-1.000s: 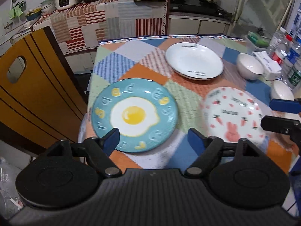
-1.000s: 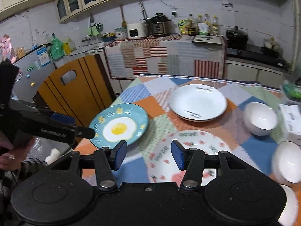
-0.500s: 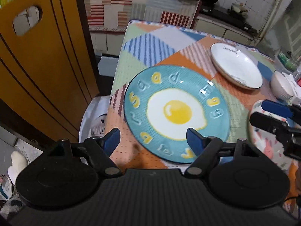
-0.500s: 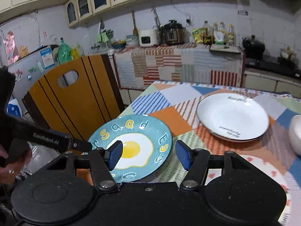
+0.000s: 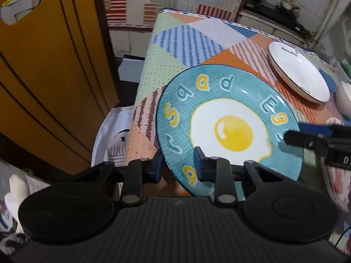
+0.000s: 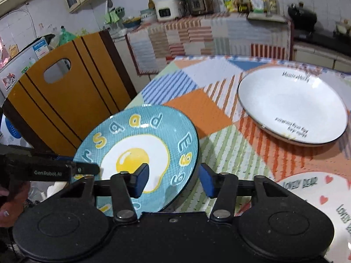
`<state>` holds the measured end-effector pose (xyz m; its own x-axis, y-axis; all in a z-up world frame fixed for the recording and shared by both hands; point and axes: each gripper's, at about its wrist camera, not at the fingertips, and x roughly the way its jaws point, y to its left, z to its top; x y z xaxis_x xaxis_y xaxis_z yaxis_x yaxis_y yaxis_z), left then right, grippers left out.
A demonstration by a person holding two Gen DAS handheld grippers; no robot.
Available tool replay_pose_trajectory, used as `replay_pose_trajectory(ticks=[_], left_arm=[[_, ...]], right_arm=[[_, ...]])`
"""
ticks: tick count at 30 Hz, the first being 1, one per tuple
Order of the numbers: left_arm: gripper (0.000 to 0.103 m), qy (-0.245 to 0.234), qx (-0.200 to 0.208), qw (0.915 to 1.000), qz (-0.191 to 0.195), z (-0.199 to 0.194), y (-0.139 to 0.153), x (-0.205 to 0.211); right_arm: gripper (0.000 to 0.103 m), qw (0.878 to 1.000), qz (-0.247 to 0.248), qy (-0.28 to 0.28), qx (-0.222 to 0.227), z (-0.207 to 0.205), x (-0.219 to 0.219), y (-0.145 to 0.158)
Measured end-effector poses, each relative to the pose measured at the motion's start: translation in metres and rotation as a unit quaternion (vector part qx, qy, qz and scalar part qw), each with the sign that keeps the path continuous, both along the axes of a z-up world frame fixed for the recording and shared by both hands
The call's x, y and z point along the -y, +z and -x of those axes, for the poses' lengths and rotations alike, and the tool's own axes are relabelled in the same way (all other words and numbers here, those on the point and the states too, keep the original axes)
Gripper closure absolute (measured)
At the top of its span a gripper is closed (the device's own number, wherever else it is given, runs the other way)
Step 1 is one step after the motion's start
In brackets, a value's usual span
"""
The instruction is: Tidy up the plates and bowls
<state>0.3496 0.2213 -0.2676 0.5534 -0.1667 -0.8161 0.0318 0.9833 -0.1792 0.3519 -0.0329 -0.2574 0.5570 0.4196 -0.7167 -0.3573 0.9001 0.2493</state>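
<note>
Stacking not begun: we see left hand-held gripper closing on round teal fried-egg ceramic plate, right hand-held gripper closing astride its rim.

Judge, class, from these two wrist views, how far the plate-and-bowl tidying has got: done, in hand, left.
Done: nothing looks stacked yet. In hand: both grippers are closing on the egg plate, the left gripper straddling its near rim, the right gripper its other edge. I cannot tell if the pads press yet. Left: the white plate, the pink-print plate and a white bowl lie apart on the table.
</note>
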Motion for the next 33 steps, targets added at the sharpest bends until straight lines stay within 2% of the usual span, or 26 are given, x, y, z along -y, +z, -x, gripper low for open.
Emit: replay_pose_trajectory(ticks=[3,5,7,9,12,17,21,23,27,33], left_arm=[[0.078,0.004,-0.007,0.9999,0.009,-0.001,0.001,-0.003],[0.078,0.008,-0.015,0.9997,0.017,-0.004,0.000,-0.005],[0.078,0.012,-0.023,0.9993,0.027,-0.006,0.000,-0.007],[0.078,0.013,-0.027,0.9991,0.031,-0.007,0.000,-0.008],[0.077,0.018,-0.026,0.9990,0.030,-0.006,-0.001,-0.006],[0.075,0.014,-0.025,0.9994,0.022,-0.005,0.001,-0.001],[0.073,0.001,-0.019,0.9998,0.000,-0.004,0.002,0.005],[0.073,-0.003,-0.016,0.9999,0.003,-0.001,0.005,0.006],[0.073,-0.023,0.005,0.9997,-0.009,0.012,0.015,0.017],[0.073,-0.034,0.009,0.9994,-0.002,0.031,0.042,0.030]], right_arm=[[0.053,1.000,-0.021,-0.002,-0.017,-0.001,0.001,-0.004],[0.059,1.000,-0.016,-0.003,-0.017,-0.001,0.000,-0.008],[0.074,1.000,-0.009,-0.002,-0.021,-0.003,0.000,-0.013],[0.080,1.000,-0.016,-0.001,-0.024,-0.006,0.002,-0.019],[0.080,1.000,-0.019,0.008,-0.009,-0.006,0.004,-0.022],[0.079,0.999,-0.016,0.015,-0.026,-0.012,0.004,-0.020],[0.079,0.999,-0.015,0.040,-0.019,-0.008,0.008,-0.018],[0.079,0.999,-0.014,0.051,-0.011,-0.002,0.010,-0.015],[0.079,0.998,-0.020,0.051,-0.004,0.006,0.020,-0.006],[0.079,0.999,-0.018,0.049,0.016,0.028,0.034,0.017]])
